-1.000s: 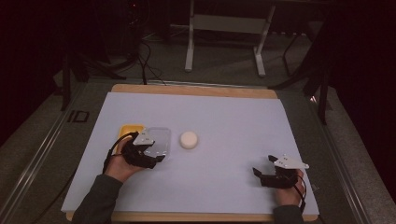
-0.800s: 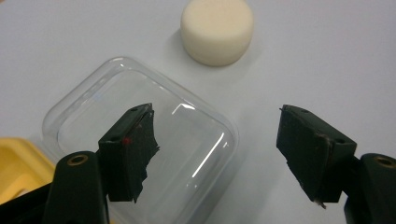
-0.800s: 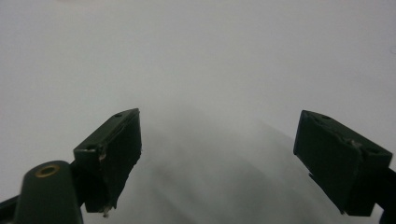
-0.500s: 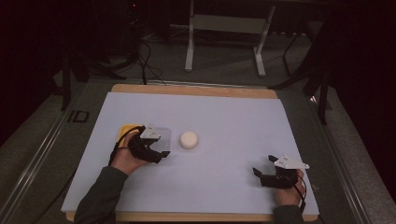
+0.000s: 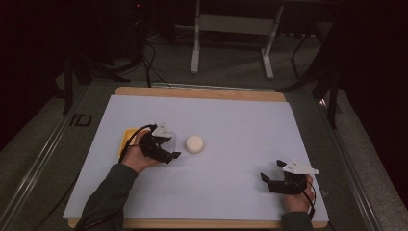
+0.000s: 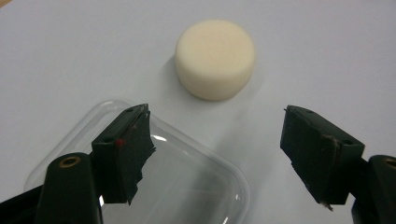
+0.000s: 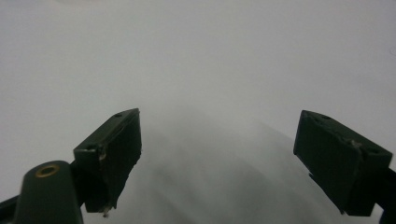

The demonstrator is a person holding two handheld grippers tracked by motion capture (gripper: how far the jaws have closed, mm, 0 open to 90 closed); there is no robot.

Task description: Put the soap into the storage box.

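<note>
A cream round foam puck [image 5: 195,143] [image 6: 215,58] lies on the white table sheet [image 5: 231,120], left of the middle. My left gripper [image 5: 168,147] [image 6: 215,117] hovers open just short of it, jaws wide apart and pointing at it. A clear plastic container [image 6: 187,186] lies flat below and partly under the left jaw. My right gripper [image 5: 271,171] [image 7: 217,122] rests open near the front right of the sheet, with bare white sheet between its jaws.
A yellow flat item [image 5: 127,138] lies just behind the person's left hand. The sheet sits on a wooden board [image 5: 197,92]. Beyond the table stand a metal frame [image 5: 231,29] and cables on the floor.
The left gripper has moved forward and to the right, over the clear container and closer to the puck. The right gripper has stayed still.
</note>
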